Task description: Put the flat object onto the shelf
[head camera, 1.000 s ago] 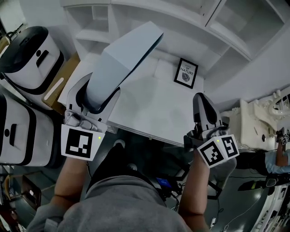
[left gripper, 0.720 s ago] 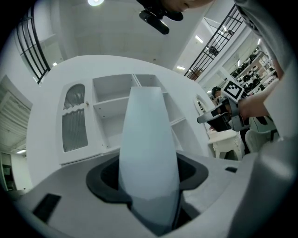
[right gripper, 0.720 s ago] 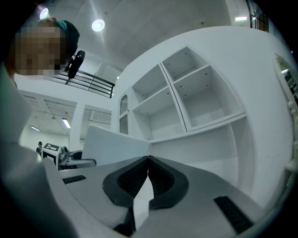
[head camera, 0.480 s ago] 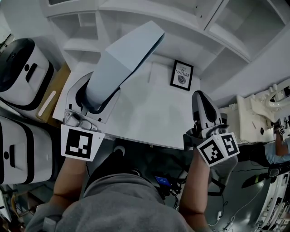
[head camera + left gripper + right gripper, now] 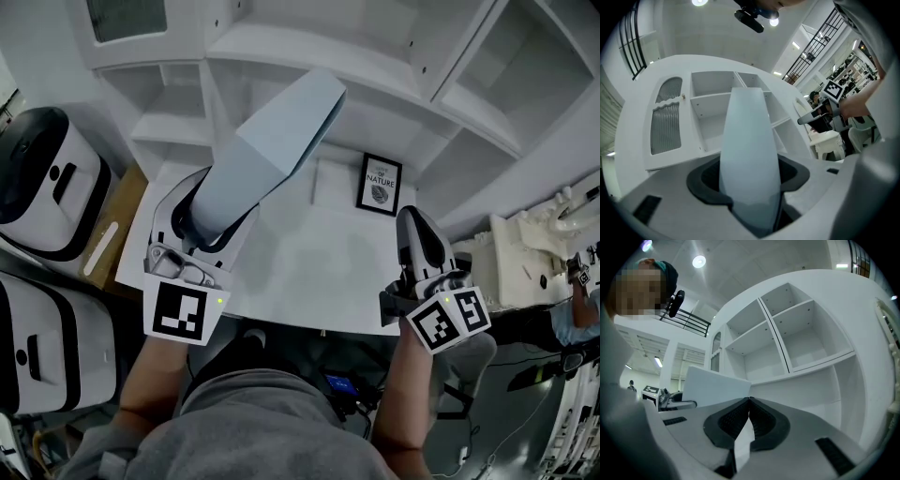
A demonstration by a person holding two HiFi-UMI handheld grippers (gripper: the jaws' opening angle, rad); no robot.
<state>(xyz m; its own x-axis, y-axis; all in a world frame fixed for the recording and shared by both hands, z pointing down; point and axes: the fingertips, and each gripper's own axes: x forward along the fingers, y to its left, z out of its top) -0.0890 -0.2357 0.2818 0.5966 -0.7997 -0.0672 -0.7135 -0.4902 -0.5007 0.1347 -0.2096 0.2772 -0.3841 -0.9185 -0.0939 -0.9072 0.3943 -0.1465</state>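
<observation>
We've got the left gripper clamped on the lower end of the pale blue-grey flat board, tilted up toward the white cubby shelf unit — let's level it and feed it edge-first into an open bay; right gripper pressed together, empty, well apart.

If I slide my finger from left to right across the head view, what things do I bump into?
You'd meet: white round machine → flat object → framed picture → right gripper → white carved furniture.
</observation>
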